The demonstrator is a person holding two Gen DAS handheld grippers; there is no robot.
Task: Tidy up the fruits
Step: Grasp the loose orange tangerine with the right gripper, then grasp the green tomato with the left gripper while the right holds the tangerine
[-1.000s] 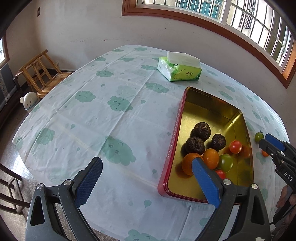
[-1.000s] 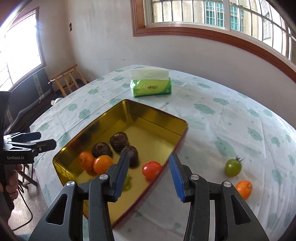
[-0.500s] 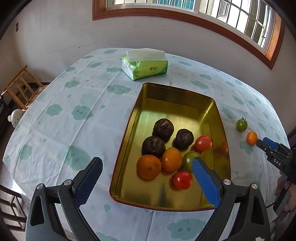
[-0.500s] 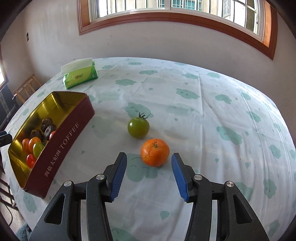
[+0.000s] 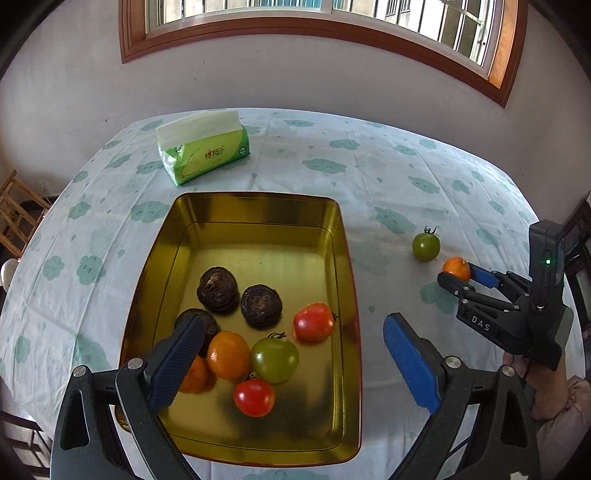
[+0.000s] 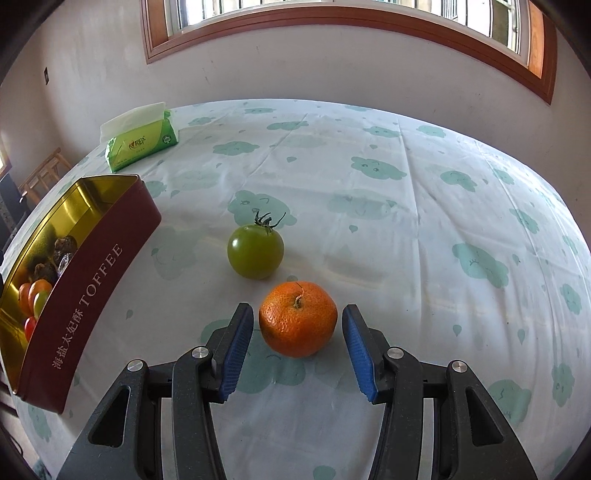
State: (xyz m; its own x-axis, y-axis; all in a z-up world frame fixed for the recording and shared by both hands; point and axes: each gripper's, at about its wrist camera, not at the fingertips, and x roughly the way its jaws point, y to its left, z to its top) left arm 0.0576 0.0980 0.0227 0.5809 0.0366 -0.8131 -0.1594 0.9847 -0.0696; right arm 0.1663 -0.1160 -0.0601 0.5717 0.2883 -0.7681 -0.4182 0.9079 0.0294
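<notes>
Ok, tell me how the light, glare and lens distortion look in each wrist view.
Left wrist view: daylight from the window glares off the gold tin's inner wall and floor; the fisheye bows the window frame and darkens the corners. Right wrist view: soft light, with the mandarin and green tomato both sharp, faint shadows under them, and the table edge curving.

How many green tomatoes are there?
2. One green tomato sits in the gold tin among the other fruit. The other green tomato is out on the tablecloth, just beyond the orange.
</notes>
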